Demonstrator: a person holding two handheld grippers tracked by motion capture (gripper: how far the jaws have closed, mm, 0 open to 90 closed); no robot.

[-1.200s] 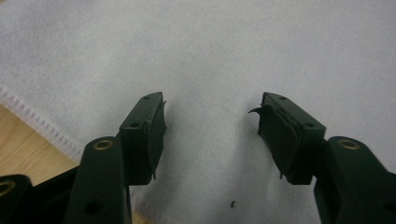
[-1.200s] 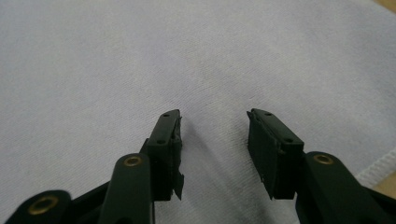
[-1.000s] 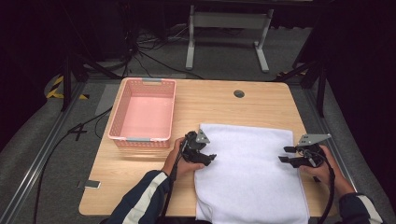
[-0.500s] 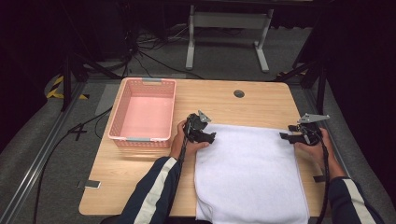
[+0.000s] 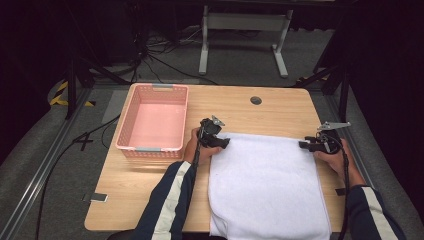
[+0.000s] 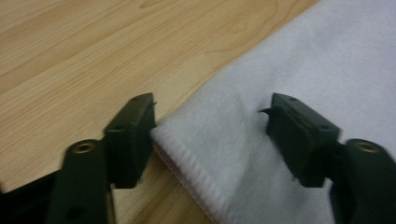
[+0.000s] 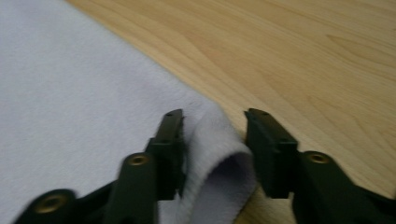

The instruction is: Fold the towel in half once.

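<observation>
A white towel lies flat on the right half of the wooden table, its near end hanging over the front edge. My left gripper is at the towel's far left corner. In the left gripper view the corner lies between the jaws of the left gripper; they have just been closing, one pad touches the hem and the other stands clear. My right gripper is at the far right corner. The jaws of the right gripper have just been closing and pinch a raised fold of towel.
A pink plastic basket stands empty on the table's left half, just left of my left hand. A round cable hole sits near the far edge. Black cables and a metal stand are on the floor beyond.
Both hands have slid away from me along the towel's sides to its two far corners. Both pairs of jaws are narrower than before.
</observation>
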